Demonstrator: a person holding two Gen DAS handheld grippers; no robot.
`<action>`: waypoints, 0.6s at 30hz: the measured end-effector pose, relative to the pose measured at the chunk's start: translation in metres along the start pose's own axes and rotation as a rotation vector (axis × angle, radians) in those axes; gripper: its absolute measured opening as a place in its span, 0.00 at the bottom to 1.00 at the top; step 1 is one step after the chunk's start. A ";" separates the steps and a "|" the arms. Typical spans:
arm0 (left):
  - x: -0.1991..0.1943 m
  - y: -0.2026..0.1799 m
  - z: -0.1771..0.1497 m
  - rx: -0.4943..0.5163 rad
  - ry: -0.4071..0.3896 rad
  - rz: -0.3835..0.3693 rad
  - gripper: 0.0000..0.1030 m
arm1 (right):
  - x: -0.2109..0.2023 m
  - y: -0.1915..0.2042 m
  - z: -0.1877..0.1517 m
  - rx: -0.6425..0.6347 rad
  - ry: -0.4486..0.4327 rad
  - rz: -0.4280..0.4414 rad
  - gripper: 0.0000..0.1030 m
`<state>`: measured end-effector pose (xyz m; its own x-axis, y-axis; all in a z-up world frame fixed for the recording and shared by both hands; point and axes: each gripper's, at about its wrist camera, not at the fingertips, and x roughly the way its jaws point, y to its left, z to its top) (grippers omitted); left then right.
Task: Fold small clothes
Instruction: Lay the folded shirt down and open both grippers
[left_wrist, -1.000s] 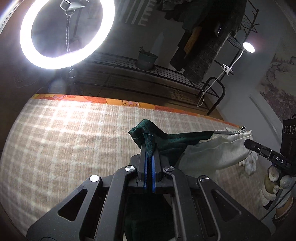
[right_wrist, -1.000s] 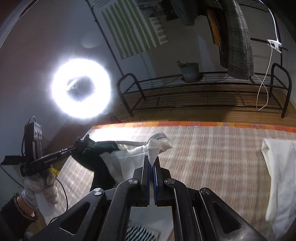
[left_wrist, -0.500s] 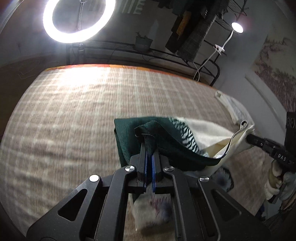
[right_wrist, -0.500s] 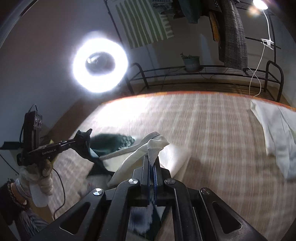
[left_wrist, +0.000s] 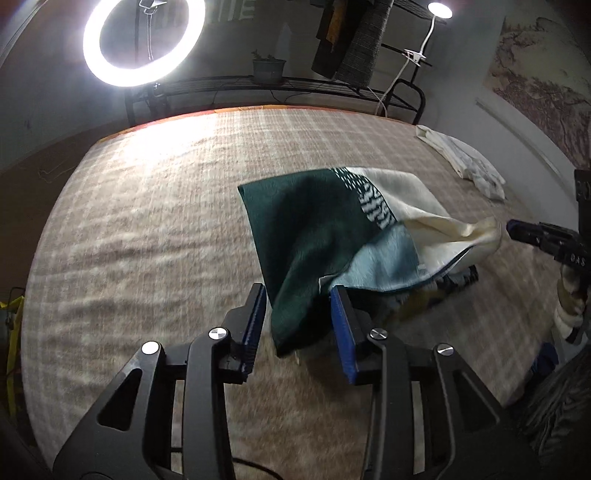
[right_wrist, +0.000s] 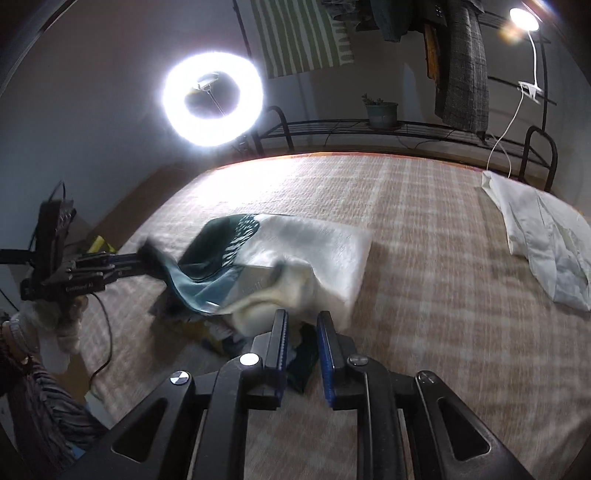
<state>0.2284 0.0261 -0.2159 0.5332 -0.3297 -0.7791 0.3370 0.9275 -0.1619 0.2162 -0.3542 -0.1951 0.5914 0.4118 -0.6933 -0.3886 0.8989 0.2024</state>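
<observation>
A small garment, dark green on one half and cream on the other with a zebra-like band, (left_wrist: 332, 229) drapes over the plaid bed cover. My left gripper (left_wrist: 298, 295) is open, its blue pads on either side of the loose green corner. My right gripper (right_wrist: 301, 325) is open just behind the cream edge of the garment (right_wrist: 295, 254). In the left wrist view the right gripper's tip (left_wrist: 517, 229) still touches the cream corner. A few small dark clothes (right_wrist: 303, 354) lie under the garment's near edge.
A white garment (right_wrist: 546, 240) lies crumpled at the far right of the bed. A ring light (left_wrist: 142, 38) and a black metal rack with a plant pot (left_wrist: 269, 70) stand behind the bed. The plaid bed cover (left_wrist: 147, 221) stretches left.
Both grippers lowered the garment from the air onto the bed and opened, letting go of the green and cream corners. The cloth now spreads and settles.
</observation>
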 end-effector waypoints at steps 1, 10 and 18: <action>-0.004 0.003 -0.005 -0.003 0.004 0.000 0.35 | -0.007 0.000 -0.004 0.010 -0.003 0.015 0.19; 0.020 0.070 -0.023 -0.517 0.110 -0.189 0.38 | 0.014 -0.048 -0.023 0.323 0.085 0.013 0.36; 0.050 0.072 -0.037 -0.685 0.181 -0.279 0.44 | 0.044 -0.067 -0.042 0.501 0.161 0.138 0.36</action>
<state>0.2503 0.0834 -0.2887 0.3436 -0.5887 -0.7317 -0.1474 0.7357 -0.6611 0.2389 -0.4030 -0.2681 0.4278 0.5384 -0.7260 -0.0470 0.8154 0.5770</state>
